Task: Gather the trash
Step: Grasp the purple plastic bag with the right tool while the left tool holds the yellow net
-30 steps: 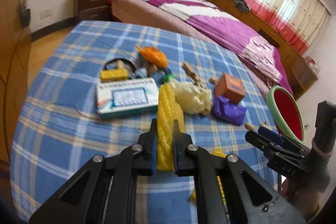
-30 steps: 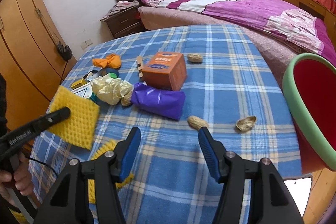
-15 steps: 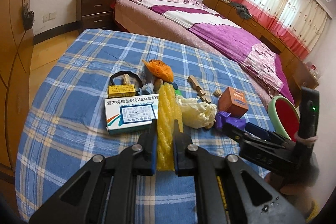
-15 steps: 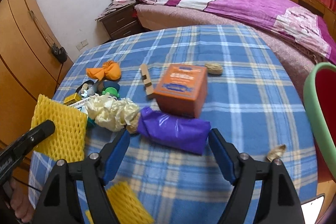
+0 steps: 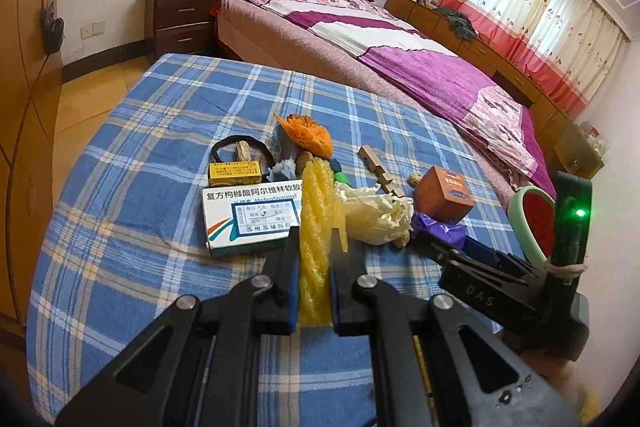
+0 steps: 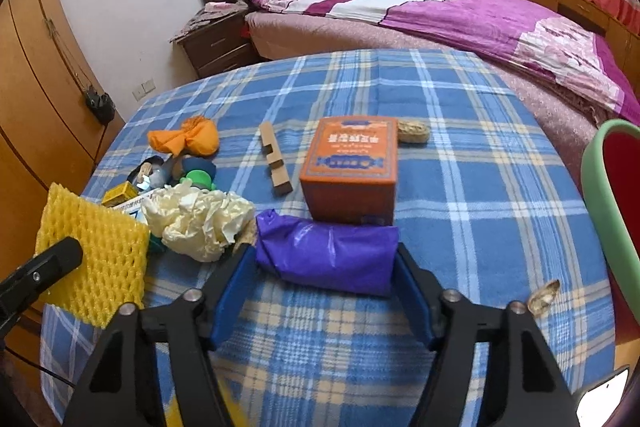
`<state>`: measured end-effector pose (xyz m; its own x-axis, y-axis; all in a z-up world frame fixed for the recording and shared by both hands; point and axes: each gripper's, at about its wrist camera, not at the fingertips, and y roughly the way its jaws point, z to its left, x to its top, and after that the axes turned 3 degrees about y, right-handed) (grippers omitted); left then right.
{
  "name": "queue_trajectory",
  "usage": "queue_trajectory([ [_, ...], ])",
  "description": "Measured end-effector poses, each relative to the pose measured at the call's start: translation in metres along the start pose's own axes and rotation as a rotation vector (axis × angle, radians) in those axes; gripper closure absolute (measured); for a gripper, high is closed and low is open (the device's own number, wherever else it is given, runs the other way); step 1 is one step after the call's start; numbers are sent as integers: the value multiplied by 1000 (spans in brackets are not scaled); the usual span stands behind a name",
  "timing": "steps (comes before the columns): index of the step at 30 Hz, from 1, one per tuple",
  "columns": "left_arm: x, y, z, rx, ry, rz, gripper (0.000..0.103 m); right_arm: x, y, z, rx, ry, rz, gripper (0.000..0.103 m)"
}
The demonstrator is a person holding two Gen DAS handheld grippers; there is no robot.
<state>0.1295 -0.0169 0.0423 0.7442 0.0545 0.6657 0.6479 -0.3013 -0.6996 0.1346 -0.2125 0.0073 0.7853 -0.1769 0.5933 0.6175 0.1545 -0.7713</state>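
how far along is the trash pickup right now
Early. Nothing visibly binned yet. In hand: left gripper clamps the yellow foam net; right gripper, jaws just closing, straddles the purple bag. Left: cream wrapper, orange wrapper, peanut shells.

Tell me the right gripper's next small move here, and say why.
Probably close the right gripper the rest of the way on the purple plastic bag. Its jaws have just been closing and the bag already lies between the blue pads, which sit at its two ends; whether they press yet I cannot tell. The left gripper is busy, shut on the yellow foam net.
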Motion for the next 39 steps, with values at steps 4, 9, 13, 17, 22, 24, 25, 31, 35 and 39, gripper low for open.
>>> queue_trajectory([
  [4, 0, -8, -4, -5, 7, -16, 93, -2, -14, -6, 18, 19, -22, 77],
  [9, -1, -19, -11, -10, 19, -35, 93, -5, -23, -12, 39, 35, -24, 78],
  [13, -1, -23, -13, -5, 19, -41, 93, -6, -24, -9, 82, 36, -4, 56],
  [17, -1, -22, -10, 1, 14, -36, 93, -3, -22, 4, 70, -46, -11, 38],
  [22, -2, -18, -5, 0, 2, -29, 93, 7, -8, 3, 52, -121, 15, 34],
  [24, -2, -16, -4, -2, -4, -25, 93, 10, -1, -1, 65, -129, 38, 34],
  [25, -2, -15, -3, -2, -5, -23, 93, 10, 1, -2, 78, -131, 51, 34],
  [31, -4, -12, 1, 8, -16, -17, 93, -5, 2, 13, 94, -229, 90, 55],
  [35, -4, -13, 2, 15, -15, -21, 93, -14, -2, 23, 97, -273, 97, 66],
  [39, -3, -16, 1, 13, -11, -25, 93, -17, -5, 24, 109, -269, 93, 75],
])
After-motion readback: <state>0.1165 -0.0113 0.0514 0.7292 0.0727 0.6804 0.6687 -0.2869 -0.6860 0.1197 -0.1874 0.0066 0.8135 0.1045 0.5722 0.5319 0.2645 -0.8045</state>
